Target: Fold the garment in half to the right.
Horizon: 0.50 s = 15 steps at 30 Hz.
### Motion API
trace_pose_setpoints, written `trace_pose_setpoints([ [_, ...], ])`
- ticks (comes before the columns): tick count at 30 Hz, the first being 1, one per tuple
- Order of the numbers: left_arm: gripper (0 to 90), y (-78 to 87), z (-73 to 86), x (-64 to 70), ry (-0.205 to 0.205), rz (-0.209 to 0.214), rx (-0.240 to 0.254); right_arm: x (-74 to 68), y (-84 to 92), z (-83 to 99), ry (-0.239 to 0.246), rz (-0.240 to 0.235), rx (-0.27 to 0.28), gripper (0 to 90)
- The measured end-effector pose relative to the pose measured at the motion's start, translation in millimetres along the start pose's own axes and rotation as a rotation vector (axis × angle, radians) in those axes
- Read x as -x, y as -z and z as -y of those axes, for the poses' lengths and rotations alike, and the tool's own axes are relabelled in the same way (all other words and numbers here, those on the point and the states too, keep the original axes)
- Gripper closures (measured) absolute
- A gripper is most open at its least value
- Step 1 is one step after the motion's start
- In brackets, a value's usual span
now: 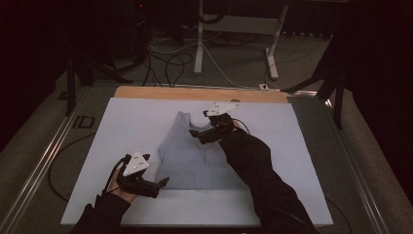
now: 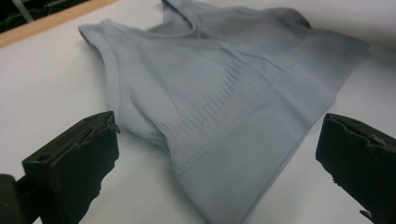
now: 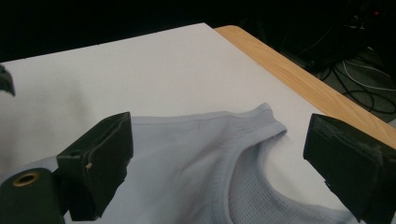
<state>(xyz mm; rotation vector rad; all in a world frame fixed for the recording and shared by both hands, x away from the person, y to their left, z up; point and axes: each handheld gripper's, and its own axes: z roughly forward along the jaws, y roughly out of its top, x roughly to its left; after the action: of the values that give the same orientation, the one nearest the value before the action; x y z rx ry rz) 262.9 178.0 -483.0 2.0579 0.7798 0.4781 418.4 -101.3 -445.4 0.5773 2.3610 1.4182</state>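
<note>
top (image 1: 195, 156): lying flat on sheet (image 1: 136, 122), straps at 12 o'clock
left gripper (image 1: 163, 183): jaws spread, hovering at hem, 7 o'clock
right gripper (image 1: 197, 137): jaws spread, hovering over neckline, 1 o'clock

Your high view looks forward and down over the whole worktop (image 1: 146, 117). Your left gripper view sits close at the top's (image 2: 224, 116) hem, your right at its neckline; all three share it.

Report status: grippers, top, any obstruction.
Left gripper open at top's hem corner. Right gripper open over neckline. Top flat on sheet, unheld. Nothing in the way.
</note>
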Motion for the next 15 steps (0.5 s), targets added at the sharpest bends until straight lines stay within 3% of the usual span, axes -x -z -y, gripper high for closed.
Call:
trace_pose_setpoints([
  [3, 0.2, -4.1, 2.6, 0.7, 0.000, 0.042, -0.001, -0.6, -8.6, -2.1, -0.001, -0.009, -0.006, 8.4],
  [10, 0.3, -16.0, 9.1, -3.9, 0.026, 0.025, -0.053, -1.6, -24.4, -3.3, 0.003, -0.022, -0.021, 8.4],
  [15, 0.3, -19.6, 11.8, -6.4, 0.019, 0.015, -0.098, -1.9, -32.6, -3.5, 0.011, -0.027, -0.034, 8.4],
])
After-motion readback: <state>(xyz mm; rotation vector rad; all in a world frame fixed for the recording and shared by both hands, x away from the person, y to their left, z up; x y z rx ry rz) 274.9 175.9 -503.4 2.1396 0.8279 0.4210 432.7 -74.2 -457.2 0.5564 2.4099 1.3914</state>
